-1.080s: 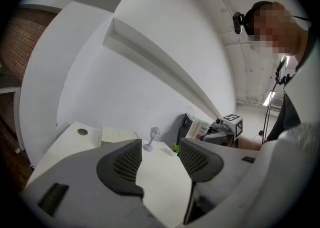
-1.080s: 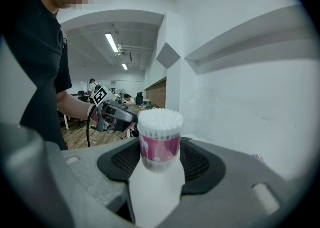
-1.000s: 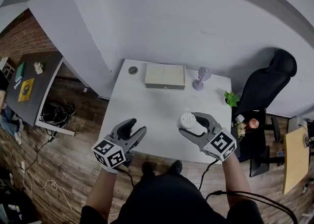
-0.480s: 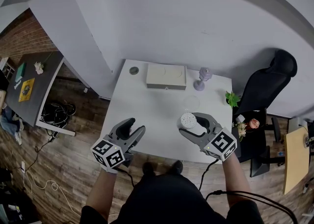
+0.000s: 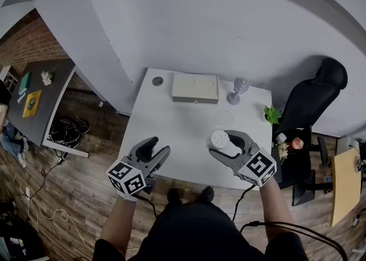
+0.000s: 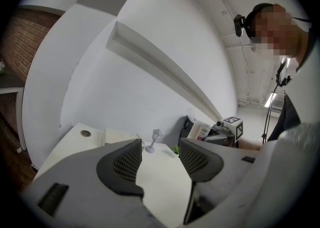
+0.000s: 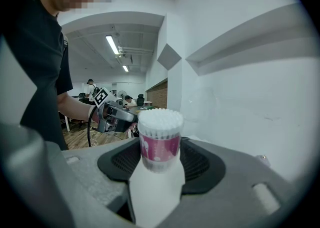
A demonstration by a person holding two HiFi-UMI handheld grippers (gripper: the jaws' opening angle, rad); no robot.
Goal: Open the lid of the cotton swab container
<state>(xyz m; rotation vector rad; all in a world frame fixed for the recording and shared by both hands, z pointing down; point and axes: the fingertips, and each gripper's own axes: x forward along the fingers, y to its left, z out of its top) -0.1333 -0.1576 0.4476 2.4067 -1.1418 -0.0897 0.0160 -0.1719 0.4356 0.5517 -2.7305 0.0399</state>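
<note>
Round pink-labelled cotton swab container (image 7: 160,144): smooth plastic.
White rectangular table (image 5: 177,128): smooth, matt.
Brown plank floor (image 5: 80,183), seven o'clock: wood.

A white box (image 5: 195,88) and purple ornament (image 5: 235,91) stand on the white table (image 5: 171,131).

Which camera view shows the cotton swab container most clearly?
The right gripper view: the cotton swab container stands large between the fingers. The head view shows only its white top; the left gripper view, a distant speck.

An office: a black swivel chair (image 5: 311,97) off the white desk's (image 5: 171,125) right edge, a dark second desk (image 5: 43,103) off its left, wood floor (image 5: 86,180), ceiling strip lights (image 7: 112,45), people (image 7: 131,101) seated beyond.
</note>
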